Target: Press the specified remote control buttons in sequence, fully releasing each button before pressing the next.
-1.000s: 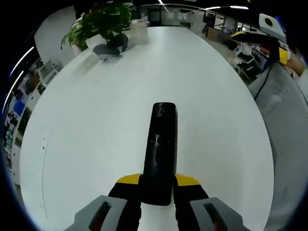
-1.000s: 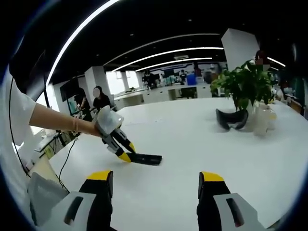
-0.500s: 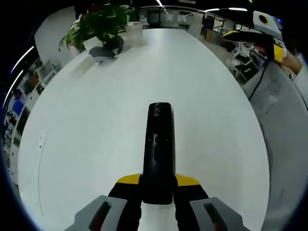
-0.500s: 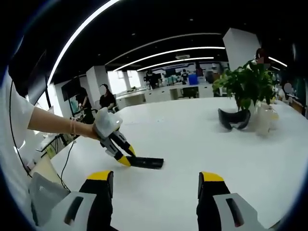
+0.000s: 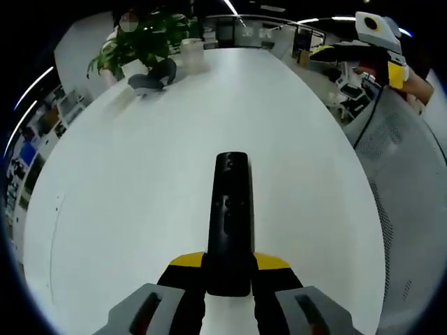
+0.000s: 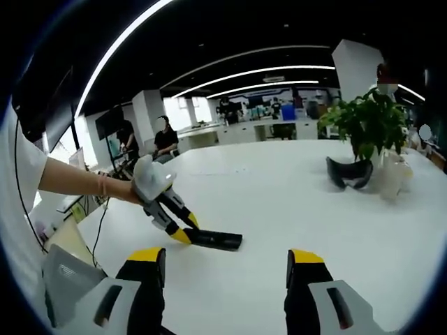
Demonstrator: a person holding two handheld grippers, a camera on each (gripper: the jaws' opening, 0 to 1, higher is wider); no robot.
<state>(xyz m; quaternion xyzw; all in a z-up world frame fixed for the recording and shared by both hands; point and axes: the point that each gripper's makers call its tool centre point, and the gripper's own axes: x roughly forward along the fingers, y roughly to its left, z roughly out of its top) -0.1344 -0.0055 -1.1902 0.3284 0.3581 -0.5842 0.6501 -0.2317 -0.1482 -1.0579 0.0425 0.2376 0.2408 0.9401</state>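
Observation:
A long black remote control [image 5: 229, 222] points away from me over the white table [image 5: 126, 181], its near end clamped between the yellow-tipped jaws of my left gripper [image 5: 228, 266]. Small buttons show on its upper face. In the right gripper view the same remote [image 6: 214, 240] lies low over the table, held by the left gripper [image 6: 183, 235] in a person's hand. My right gripper [image 6: 225, 266] stands open in the air, well back from the remote, nothing between its jaws. That right gripper [image 5: 334, 50] also shows at the upper right of the left gripper view.
A potted plant [image 5: 147, 31] and a dark headset [image 5: 150, 75] stand at the table's far end, with a clear jar [image 6: 391, 178] beside them. A grey mesh chair back [image 5: 408, 160] is at the table's right edge. People sit at desks [image 6: 165, 139] beyond.
Both views have shifted slightly with the hands. The remote stays clamped in the left gripper; the right gripper stays open and apart from it.

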